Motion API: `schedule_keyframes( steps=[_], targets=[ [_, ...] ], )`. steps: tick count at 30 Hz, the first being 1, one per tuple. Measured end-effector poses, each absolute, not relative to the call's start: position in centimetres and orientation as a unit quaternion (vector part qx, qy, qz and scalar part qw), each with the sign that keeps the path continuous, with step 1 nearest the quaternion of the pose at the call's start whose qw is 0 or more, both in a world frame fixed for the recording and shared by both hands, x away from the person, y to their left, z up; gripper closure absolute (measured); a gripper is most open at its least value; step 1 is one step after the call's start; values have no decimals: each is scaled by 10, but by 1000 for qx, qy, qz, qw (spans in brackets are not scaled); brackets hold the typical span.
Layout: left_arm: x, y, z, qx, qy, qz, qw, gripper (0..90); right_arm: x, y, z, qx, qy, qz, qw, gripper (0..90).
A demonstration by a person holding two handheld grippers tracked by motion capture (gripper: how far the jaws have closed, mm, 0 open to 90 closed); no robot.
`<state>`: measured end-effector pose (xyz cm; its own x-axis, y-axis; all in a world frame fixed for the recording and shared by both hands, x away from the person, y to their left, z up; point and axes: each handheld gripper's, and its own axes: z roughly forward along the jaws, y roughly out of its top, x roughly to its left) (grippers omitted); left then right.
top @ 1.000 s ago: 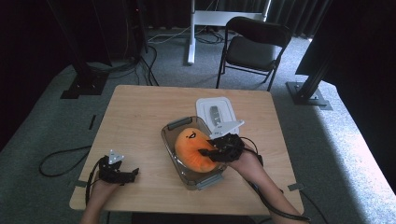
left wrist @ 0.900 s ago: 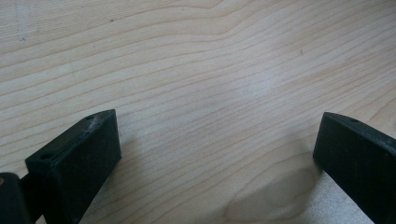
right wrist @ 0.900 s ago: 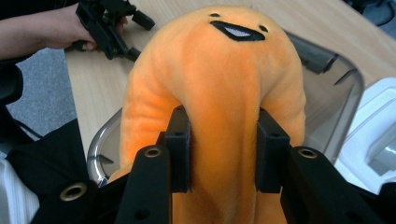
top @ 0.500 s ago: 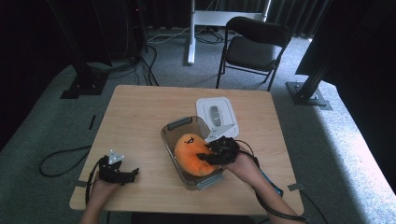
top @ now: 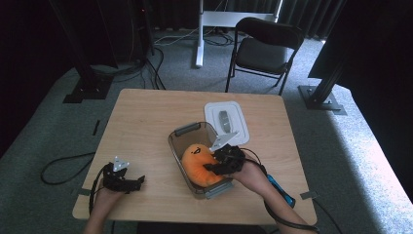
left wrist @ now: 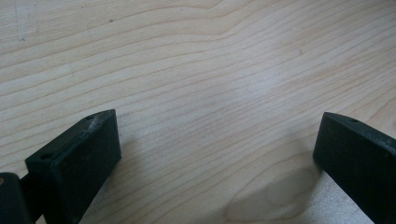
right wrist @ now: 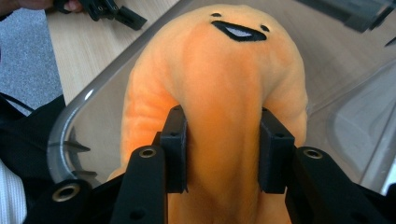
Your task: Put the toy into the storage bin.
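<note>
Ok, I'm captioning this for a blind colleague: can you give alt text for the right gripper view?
The right gripper pinches an orange plush toy with a smiling face, its black jaws pressed into both sides. The toy lies inside a clear plastic bin on a wooden table.

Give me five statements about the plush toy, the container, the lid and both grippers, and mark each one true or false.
1. The orange plush toy lies inside the clear container. True.
2. The right gripper has its fingers pressed into the plush toy. True.
3. The white lid is fitted on the container. False: it lies flat on the table beside the open container.
4. The left gripper holds a spoon. False: its fingers stand wide apart over bare wood with nothing between them.
5. The plush toy's face points toward the far end of the container, away from the right gripper. True.
</note>
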<state>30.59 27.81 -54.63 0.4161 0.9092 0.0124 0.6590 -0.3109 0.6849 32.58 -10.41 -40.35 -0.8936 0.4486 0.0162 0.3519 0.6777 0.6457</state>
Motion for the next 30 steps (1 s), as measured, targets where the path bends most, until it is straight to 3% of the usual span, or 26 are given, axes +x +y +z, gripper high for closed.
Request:
schedule_keyframes(
  steps=[16,20,30],
  targets=[
    [306,278,-546,783,501,204,307,12,335,-101,-414,236,918,316,48,509],
    [306,278,-546,783,501,204,308,12,337,-102,-413,239,918,315,42,418],
    [306,278,-546,783,500,204,307,12,336,-105,-408,245,911,328,43,329]
  ],
)
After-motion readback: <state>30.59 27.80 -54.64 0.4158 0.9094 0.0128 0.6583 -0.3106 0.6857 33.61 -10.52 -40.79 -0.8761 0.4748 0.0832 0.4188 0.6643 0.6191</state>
